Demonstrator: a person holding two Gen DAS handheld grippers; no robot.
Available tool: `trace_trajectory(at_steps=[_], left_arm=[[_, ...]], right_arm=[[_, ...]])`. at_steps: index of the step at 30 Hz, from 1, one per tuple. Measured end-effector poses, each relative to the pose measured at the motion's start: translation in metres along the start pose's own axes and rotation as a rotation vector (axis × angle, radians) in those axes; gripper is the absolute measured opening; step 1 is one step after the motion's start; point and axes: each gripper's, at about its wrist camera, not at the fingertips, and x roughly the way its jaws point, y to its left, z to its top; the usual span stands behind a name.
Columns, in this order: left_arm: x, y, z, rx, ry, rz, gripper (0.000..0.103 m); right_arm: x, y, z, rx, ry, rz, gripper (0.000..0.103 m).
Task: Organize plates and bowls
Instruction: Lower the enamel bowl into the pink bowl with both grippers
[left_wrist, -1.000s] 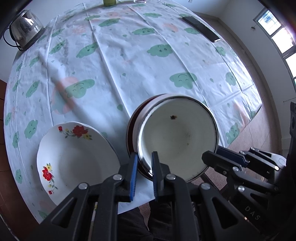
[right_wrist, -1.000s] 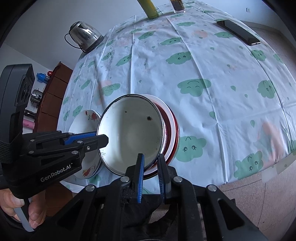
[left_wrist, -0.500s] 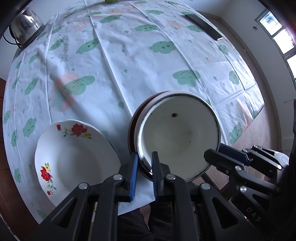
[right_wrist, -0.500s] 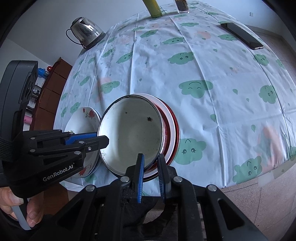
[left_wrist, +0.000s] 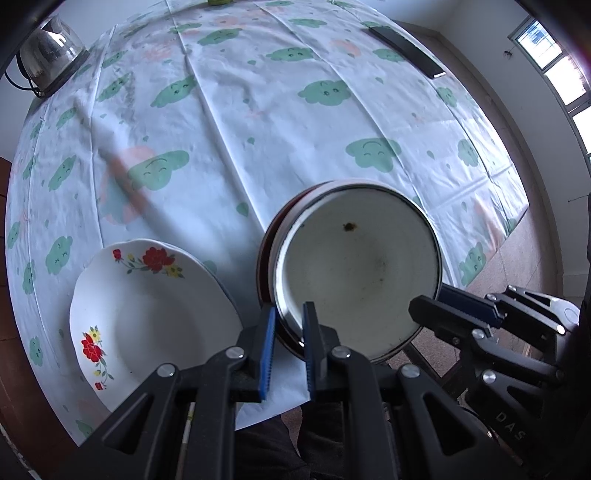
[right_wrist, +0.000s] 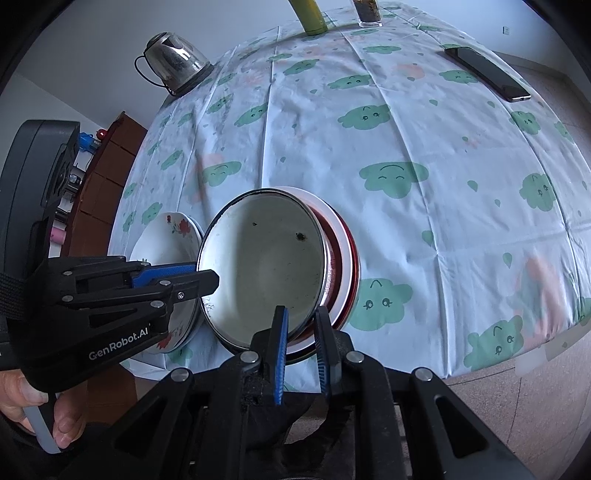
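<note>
A white enamel bowl with a dark metal rim (left_wrist: 356, 273) sat low and right of centre in the left wrist view, nested on a red-edged white plate (right_wrist: 341, 258), at the near edge of the bench covered in a white cloth printed with green clouds (left_wrist: 258, 122). Its inside was off-white with a small dark speck near the upper wall and faint grey smudges. The left tool (left_wrist: 289, 343) pinched the stack's near-left rim between blue-padded fingers (left_wrist: 267, 347). The right tool (right_wrist: 300, 347) likewise clamped the lower rim of bowl and plate in the right wrist view. Just beside the stack, at lower left, lay a white scalloped plate with red flowers (left_wrist: 147, 314), apart from it. Farther off, a steel kettle (left_wrist: 48, 59) stood at upper left, a dark phone (left_wrist: 406, 51) lay at upper right, and a yellow-green cylinder (right_wrist: 310, 14) and a glass jar (right_wrist: 367, 13) stood at the top edge.
</note>
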Motion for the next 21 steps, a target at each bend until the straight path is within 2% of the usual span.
trace_trajectory(at_steps=[21], left_arm=[[-0.0077,-0.0015,-0.0033,0.01,-0.024,-0.029,0.012]], right_arm=[[-0.0028,0.001,-0.0042,0.009,-0.018,0.016,0.019]])
